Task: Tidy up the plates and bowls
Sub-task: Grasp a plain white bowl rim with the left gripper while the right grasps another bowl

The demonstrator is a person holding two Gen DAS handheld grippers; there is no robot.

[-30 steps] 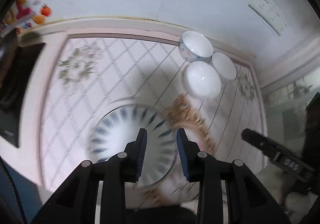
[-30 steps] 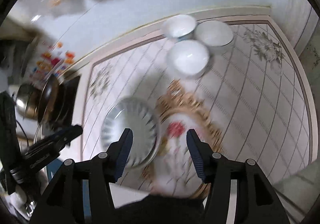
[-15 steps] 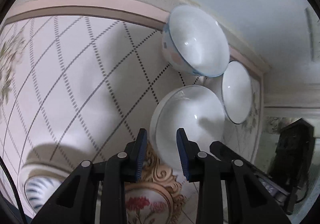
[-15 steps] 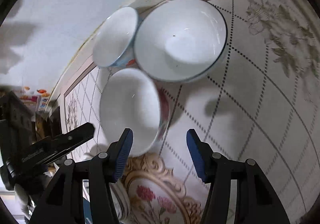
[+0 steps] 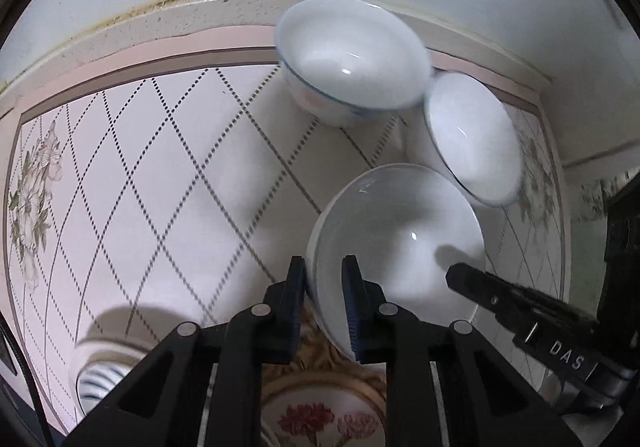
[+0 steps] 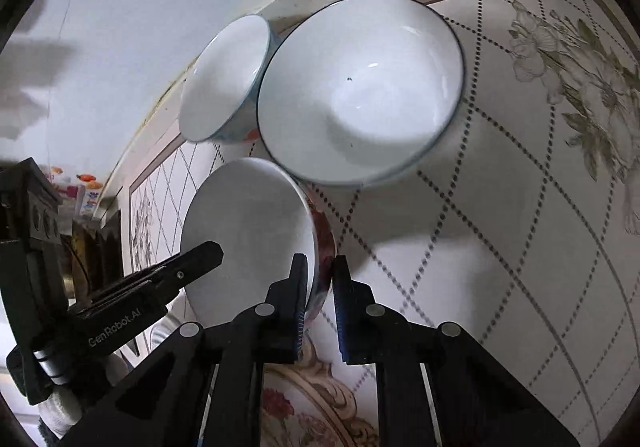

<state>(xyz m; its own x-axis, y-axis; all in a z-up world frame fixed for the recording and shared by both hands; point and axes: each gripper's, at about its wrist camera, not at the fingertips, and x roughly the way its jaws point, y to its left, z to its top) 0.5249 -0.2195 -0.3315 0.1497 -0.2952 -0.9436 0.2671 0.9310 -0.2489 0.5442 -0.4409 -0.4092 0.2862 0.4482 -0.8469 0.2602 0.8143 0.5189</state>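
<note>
On the left, the left hand-held gripper (image 5: 323,301) has come down from above the striped plate (image 5: 98,381), which now lies at the lower left of its view, to the nearest of three bowls at the back of the tabletop (image 5: 140,175). Its jaws have just been closing, and they now pinch the left rim of this near bowl (image 5: 396,243), one finger outside the wall and one inside.

In the middle, the floral plate (image 5: 320,419) lies just in front of that bowl, under both tools.

On the right, the right hand-held gripper (image 6: 320,287) has dropped in likewise; its jaws, wide a moment ago, have just been closing and now pinch the opposite rim of the same bowl (image 6: 248,231), beside its red outer pattern. Behind stand the blue-rimmed bowl (image 6: 360,87) and the small bowl (image 6: 224,79), close together against the wall.

With both sides held, the bowl looks ready to be lifted and stacked with the others, probably the first step of the tidying.
</note>
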